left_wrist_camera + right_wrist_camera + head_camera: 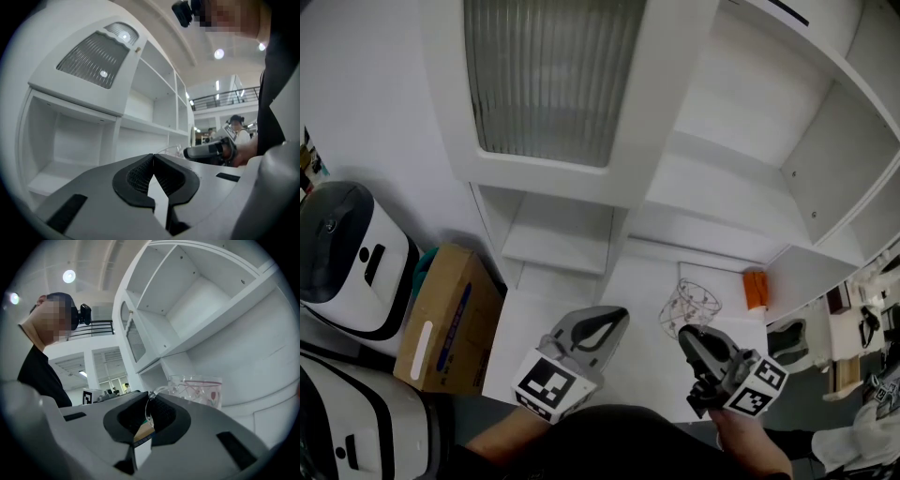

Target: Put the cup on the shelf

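A clear glass cup [690,305] with a faint pink pattern hangs in front of the white shelf unit [712,192]. My right gripper [686,336] is shut on its thin glass handle. In the right gripper view the cup [199,390] stands upright just beyond the right gripper [149,399], and the handle runs between the pads. My left gripper [619,317] is beside it on the left, shut with nothing in it. In the left gripper view the left gripper [153,157] has its tips touching, and the right gripper [206,151] shows further right.
An orange object [755,289] lies on the low white ledge [637,281] right of the cup. A cabinet door with ribbed glass [544,75] is above on the left. A cardboard box [450,319] and white machines [342,253] stand at the left.
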Available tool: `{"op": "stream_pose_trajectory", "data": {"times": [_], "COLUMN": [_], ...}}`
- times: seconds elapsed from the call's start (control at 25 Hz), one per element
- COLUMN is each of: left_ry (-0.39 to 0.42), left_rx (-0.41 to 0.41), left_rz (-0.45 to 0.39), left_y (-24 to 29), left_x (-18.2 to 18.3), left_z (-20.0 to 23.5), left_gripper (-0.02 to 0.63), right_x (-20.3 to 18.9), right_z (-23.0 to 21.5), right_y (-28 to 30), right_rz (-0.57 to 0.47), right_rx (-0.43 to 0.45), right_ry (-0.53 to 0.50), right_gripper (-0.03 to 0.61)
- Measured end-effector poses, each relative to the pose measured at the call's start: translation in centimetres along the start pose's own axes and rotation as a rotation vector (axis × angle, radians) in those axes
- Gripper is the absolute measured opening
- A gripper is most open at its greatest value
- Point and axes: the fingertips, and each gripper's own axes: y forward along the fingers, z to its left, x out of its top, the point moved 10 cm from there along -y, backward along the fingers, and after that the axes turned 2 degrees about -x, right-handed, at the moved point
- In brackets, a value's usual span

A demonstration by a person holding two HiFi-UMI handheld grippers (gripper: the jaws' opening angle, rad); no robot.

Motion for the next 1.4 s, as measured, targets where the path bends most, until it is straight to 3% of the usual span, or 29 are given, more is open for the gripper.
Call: {"op": "stream_pose_trajectory", "data": {"times": [0.12,0.48,0.64,1.24,1.4], "left_ry": [-0.093,-0.099,-0.063,-0.003,0.038], "left_rx": [0.02,0.005,-0.025,-0.018,-0.079], "left_rz": [-0.051,0.007,0.01,-0.036,-0.021], "left_y": [1.7,3.7,4.1,2.0,2.1], "left_x": [-0.9,-1.4,-0.6,3.6,4.8], "left_z": [0.5,-0.5,-1.4,-2.7,-3.7], "left_gripper": [0.012,0.012,0.012,0.012,0.012], "right_x": [-0.6,0.1,1.8,11.4,13.1], "right_z": [-1.3,-2.3,-1.8,3.5,4.1], "right_y": [0.5,-0.5,-1.0,0.5,1.5], "right_rz": [-0.004,0.053,0.052,0.029,0.027], "right_rx": [0.01,0.031,0.048,0.202,0.22], "right_ry": [-0.022,-0.086,-0.112,-0.322,-0.351], "right_gripper": [0.018,0.018,0.018,0.018,0.018]}}
